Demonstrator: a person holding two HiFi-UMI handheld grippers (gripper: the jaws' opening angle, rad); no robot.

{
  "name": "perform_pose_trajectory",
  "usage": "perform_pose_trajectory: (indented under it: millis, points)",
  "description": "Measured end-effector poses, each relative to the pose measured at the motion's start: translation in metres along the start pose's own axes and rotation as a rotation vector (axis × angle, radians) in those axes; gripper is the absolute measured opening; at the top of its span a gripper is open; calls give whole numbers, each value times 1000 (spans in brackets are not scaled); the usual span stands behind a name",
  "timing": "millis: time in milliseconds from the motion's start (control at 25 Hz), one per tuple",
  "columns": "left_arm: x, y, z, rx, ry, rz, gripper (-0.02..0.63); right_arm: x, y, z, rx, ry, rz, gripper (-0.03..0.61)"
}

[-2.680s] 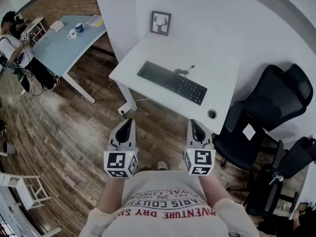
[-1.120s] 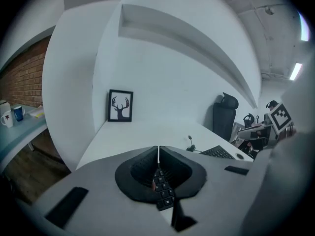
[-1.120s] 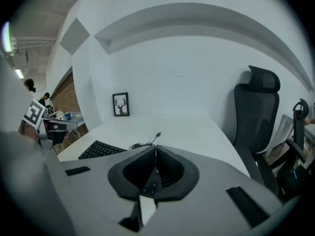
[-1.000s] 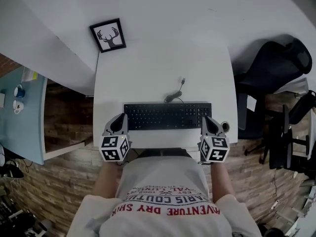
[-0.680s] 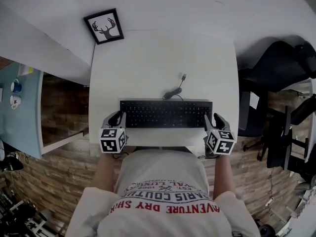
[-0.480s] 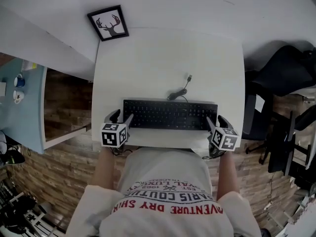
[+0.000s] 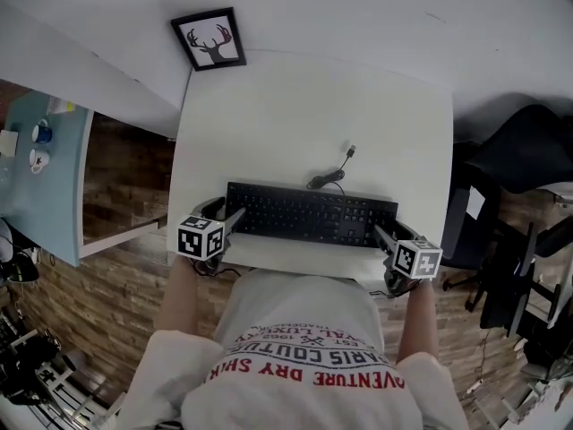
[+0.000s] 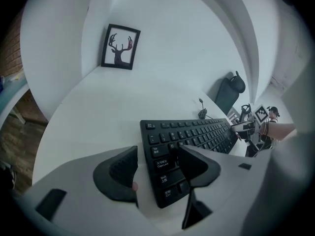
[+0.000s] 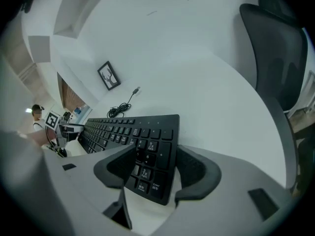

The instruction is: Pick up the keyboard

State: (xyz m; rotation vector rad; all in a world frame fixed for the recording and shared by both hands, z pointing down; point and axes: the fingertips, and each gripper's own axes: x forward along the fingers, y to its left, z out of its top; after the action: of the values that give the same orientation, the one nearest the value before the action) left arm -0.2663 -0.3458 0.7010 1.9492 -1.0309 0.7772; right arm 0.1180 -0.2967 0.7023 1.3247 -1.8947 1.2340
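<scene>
The black keyboard (image 7: 312, 215) lies flat near the front edge of the bench (image 7: 269, 115), each short end between the wide, not yet pressing jaws of the left gripper (image 8: 157, 157) and right gripper (image 9: 155, 156), which have just been opening, so a shallow or uneven pinch could let it slip or tilt

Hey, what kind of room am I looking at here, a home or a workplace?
Most likely an office or shared workroom. A black keyboard lies on a plain white desk, black office chairs stand beside it, and a second, blue table sits off to the left.
</scene>
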Motion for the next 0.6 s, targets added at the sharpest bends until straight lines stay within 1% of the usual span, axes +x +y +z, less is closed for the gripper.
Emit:
perform_pose_trajectory:
  millis: [160, 320, 400, 560, 600]
  points:
    - [2, -1, 0, 15, 60, -22, 272, 3, -2, 0, -6, 60, -20, 267]
    - [5, -2, 0, 15, 124, -23, 268, 3, 0, 1, 3, 44, -34, 265]
    - [5, -3, 0, 17, 134, -23, 264, 2, 1, 2, -2, 49, -38, 266]
    - [6, -4, 1, 19, 118, -41, 258, 3, 0, 4, -8, 112, -34, 265]
    - [5, -4, 1, 14, 116, -47, 244, 3, 1, 3, -9, 114, -36, 267]
